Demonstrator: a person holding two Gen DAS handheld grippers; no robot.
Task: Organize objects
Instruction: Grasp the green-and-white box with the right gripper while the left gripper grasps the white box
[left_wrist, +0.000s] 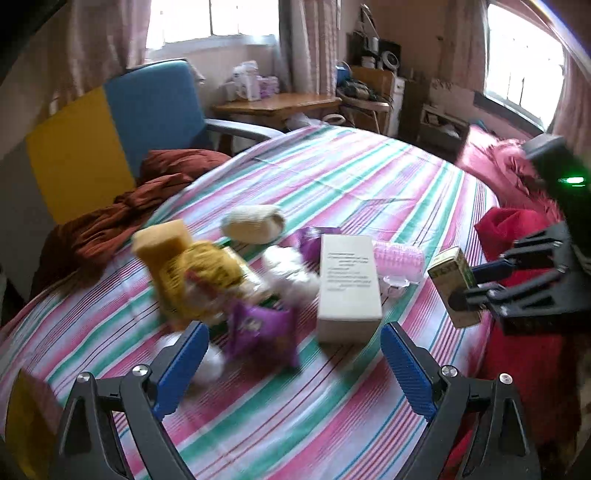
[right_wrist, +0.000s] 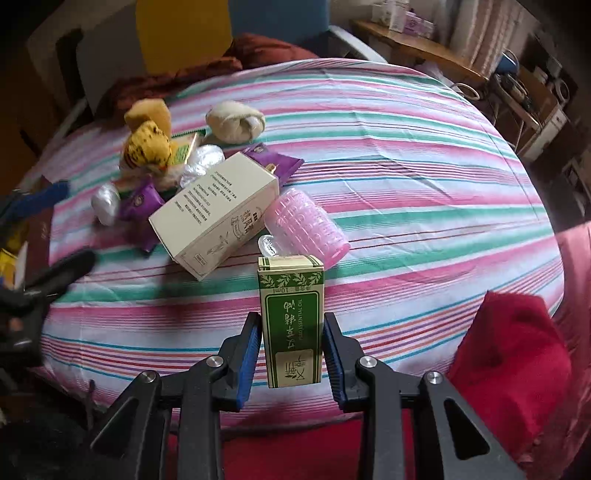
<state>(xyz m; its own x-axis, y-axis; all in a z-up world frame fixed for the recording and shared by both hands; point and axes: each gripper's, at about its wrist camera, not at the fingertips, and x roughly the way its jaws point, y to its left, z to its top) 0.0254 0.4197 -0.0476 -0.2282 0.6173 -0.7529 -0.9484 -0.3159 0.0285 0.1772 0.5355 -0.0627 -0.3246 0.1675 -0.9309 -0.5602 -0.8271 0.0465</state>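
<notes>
The right gripper (right_wrist: 291, 347) reaches forward over the near edge of the bed (right_wrist: 424, 177), its blue-padded fingers (right_wrist: 246, 350) pressed against both long sides of a small green essential-oil box (right_wrist: 291, 325), which it holds upright and lifted off the striped sheet. In the left wrist view the same box (left_wrist: 454, 284) shows at the far right, tilted a little and pinched in the right gripper (left_wrist: 476, 282), which comes in level from the side beside a red cloth (left_wrist: 513, 229). The left gripper (left_wrist: 295, 362) hangs low over the sheet with its fingers (left_wrist: 183, 369) spread wide and nothing between them, pointing toward the pile of things. Just ahead of it lie a purple packet (left_wrist: 258, 328) and a long white carton (left_wrist: 349, 284) with printed text, lying flat. A pink ribbed roller (right_wrist: 306, 225) lies just beside the carton, near the green box. Farther back are a yellow sponge (right_wrist: 147, 114), a yellow netted bundle (right_wrist: 147, 147), a rolled cream cloth (right_wrist: 234, 122) and crumpled clear plastic (right_wrist: 207, 158), all close together. A rust-brown blanket (left_wrist: 122, 218) is bunched at the bed's far left edge before a blue chair (left_wrist: 155, 107).
</notes>
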